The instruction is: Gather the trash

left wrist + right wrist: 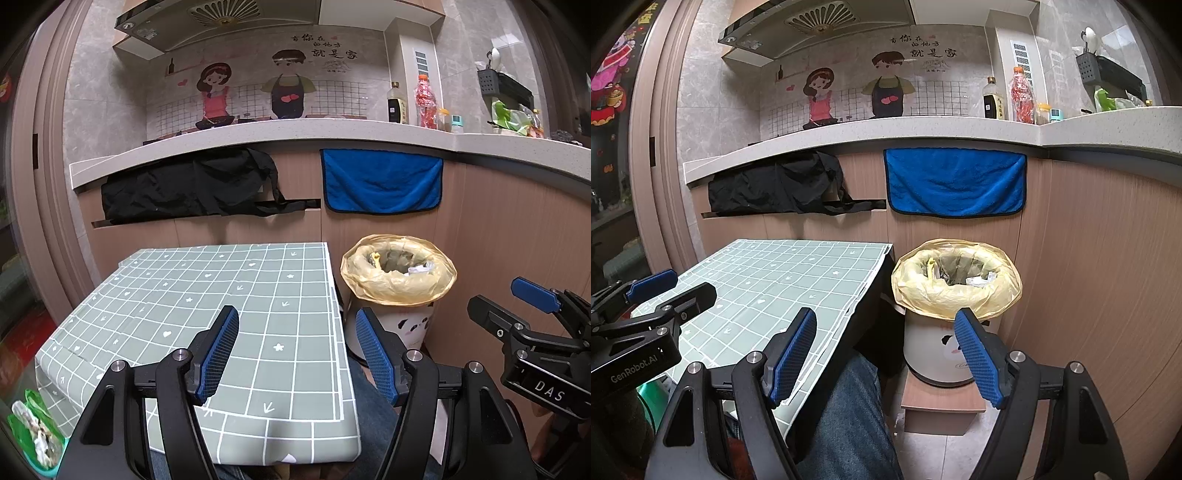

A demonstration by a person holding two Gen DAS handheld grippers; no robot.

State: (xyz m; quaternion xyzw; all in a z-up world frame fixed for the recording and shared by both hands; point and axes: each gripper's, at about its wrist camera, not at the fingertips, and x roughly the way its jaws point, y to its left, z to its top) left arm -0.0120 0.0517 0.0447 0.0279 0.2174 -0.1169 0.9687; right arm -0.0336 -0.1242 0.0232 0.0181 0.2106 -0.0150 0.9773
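The trash bin (955, 295) stands upright beside the table (768, 280), its mouth facing up. Left gripper (297, 354) and right gripper (886, 360) are wide open, holding nothing. The trash inside is hard to make out.

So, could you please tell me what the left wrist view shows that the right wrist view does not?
Only the left wrist view shows the green container of scraps at its lower left edge. Only the right wrist view shows the wooden block under the bin and the colourful decoration at far left. Both show the checked table, the lined trash bin, the blue towel, the black cloth and both open grippers, left and right.
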